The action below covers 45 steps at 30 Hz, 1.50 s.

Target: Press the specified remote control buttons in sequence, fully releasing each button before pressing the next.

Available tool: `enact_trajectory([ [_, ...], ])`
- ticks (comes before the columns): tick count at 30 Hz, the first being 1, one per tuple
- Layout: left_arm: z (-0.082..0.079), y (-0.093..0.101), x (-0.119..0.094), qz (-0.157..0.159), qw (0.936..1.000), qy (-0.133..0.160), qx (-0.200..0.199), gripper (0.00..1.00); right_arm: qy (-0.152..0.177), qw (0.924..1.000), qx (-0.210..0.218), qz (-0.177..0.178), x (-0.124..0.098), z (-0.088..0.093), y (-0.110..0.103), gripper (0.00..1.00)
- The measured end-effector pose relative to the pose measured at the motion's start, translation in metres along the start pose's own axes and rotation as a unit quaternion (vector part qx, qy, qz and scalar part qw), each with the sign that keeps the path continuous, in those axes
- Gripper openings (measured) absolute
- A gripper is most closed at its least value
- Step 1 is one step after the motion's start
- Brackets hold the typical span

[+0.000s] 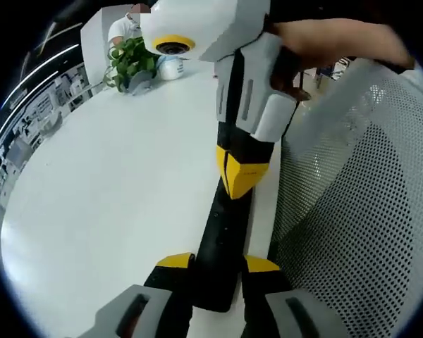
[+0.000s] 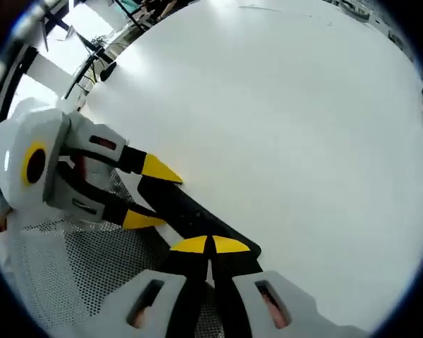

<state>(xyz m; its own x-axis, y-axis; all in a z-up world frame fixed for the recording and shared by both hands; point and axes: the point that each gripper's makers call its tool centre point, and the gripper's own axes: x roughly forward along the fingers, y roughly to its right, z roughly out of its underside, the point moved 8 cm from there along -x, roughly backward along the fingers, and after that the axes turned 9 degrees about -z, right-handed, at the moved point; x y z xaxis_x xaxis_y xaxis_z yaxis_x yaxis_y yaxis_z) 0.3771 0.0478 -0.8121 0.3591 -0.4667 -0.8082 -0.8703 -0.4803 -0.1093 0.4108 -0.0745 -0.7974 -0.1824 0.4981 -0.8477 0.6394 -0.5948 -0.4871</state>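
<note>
At the bench (image 1: 113,183) edge, the left gripper (image 1: 217,264) was clamped around the black remote (image 1: 222,239). The right gripper (image 2: 210,245) was clenched, its tips touching the remote's other end.

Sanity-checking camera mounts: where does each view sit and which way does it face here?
Left gripper view: rides on the left gripper, looking along the black remote control it clamps, toward the right gripper; a hand shows.
Right gripper view: rides on the right gripper, jaws together on the remote, facing the left gripper.
Shared: remote, white table, mesh chair back.
</note>
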Motion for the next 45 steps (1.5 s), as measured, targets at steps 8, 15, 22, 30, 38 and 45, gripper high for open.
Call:
enact_trajectory([
  [8,0.001,0.002,-0.001,-0.011,0.9999,0.002,-0.011,0.27,0.014,0.9987,0.049,-0.002,-0.002,0.003,0.002,0.00],
  [15,-0.001,0.004,-0.001,-0.011,0.9999,0.001,-0.004,0.26,-0.026,0.9904,0.119,-0.065,-0.001,-0.012,-0.005,0.00],
  [22,-0.001,0.006,0.000,-0.024,0.9995,-0.005,-0.020,0.27,-0.009,0.9960,0.086,-0.023,0.001,-0.017,-0.005,0.00],
  [30,-0.004,0.006,0.001,-0.028,0.9990,-0.017,-0.029,0.26,0.019,0.9961,0.079,-0.034,0.002,-0.022,-0.004,0.00],
  [38,-0.005,0.007,0.001,-0.032,0.9987,-0.021,-0.034,0.26,0.018,0.9995,0.024,-0.007,0.006,-0.026,-0.009,0.00],
  [45,-0.006,0.006,0.000,-0.028,0.9987,-0.026,-0.034,0.26,0.005,0.9998,0.018,0.007,0.009,-0.023,-0.005,0.00],
])
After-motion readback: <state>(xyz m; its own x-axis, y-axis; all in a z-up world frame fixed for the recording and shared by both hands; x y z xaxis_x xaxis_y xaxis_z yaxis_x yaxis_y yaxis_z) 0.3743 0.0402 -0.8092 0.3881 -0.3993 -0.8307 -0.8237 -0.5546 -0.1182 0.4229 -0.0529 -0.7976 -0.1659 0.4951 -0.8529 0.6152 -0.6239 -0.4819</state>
